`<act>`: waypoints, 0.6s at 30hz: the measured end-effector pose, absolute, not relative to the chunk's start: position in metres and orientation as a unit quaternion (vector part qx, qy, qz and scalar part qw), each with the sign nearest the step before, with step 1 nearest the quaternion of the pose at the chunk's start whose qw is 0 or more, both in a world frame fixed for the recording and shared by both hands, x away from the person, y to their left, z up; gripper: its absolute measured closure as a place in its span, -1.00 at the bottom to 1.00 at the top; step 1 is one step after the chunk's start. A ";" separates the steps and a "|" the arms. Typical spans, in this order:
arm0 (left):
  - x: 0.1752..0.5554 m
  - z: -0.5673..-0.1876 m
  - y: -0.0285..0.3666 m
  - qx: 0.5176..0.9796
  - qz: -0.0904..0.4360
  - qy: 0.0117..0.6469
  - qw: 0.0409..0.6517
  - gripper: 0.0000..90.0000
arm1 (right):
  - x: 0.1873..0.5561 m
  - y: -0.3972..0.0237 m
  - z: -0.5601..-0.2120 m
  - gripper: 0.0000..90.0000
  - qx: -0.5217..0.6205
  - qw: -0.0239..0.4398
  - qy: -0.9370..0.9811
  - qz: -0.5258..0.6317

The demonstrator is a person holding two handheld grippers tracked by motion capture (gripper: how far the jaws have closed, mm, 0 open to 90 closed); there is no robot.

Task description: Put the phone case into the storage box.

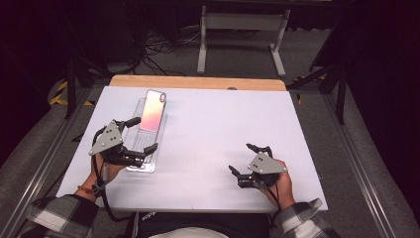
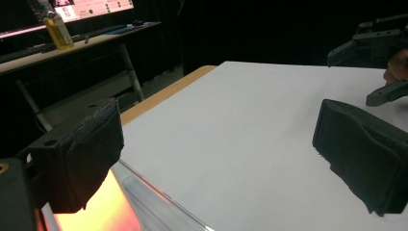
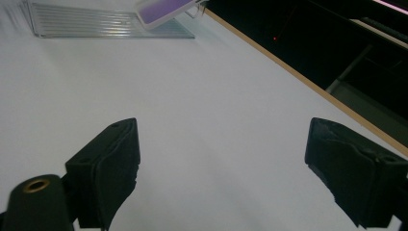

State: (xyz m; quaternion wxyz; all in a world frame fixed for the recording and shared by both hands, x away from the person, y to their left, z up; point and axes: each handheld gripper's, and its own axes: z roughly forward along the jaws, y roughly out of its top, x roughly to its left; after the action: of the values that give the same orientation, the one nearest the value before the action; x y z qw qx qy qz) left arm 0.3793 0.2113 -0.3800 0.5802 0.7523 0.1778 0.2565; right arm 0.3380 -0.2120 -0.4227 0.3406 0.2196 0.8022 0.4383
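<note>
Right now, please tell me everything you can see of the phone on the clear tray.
The phone is a slim slab with rounded corners and a glossy pink-to-orange face. It lies tilted on the ribbed clear tray, far end raised, at the table's left. The open left gripper is at its near end; whether they touch cannot be told.

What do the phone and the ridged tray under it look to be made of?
The phone looks like glossy glass or polished plastic: its back mirrors a pink-orange sheen. The tray seems to be clear, ribbed plastic or acrylic; the white table shows through it and its edges catch the light.
</note>
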 end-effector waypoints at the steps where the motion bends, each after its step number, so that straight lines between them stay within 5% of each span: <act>1: 0.378 -0.381 0.210 0.752 0.260 0.176 0.579 -0.90 | 0.338 -0.212 -0.423 -0.71 0.220 0.340 0.803 0.438; 18: 0.366 -0.394 0.199 0.759 0.255 0.175 0.573 -0.92 | 0.336 -0.209 -0.422 -0.70 0.213 0.333 0.805 0.442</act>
State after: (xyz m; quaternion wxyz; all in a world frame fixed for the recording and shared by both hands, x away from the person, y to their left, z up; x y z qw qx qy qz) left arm 0.3657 0.1992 -0.3937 0.5734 0.7588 0.1748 0.2548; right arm 0.3357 -0.2086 -0.4221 0.3326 0.2126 0.8053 0.4424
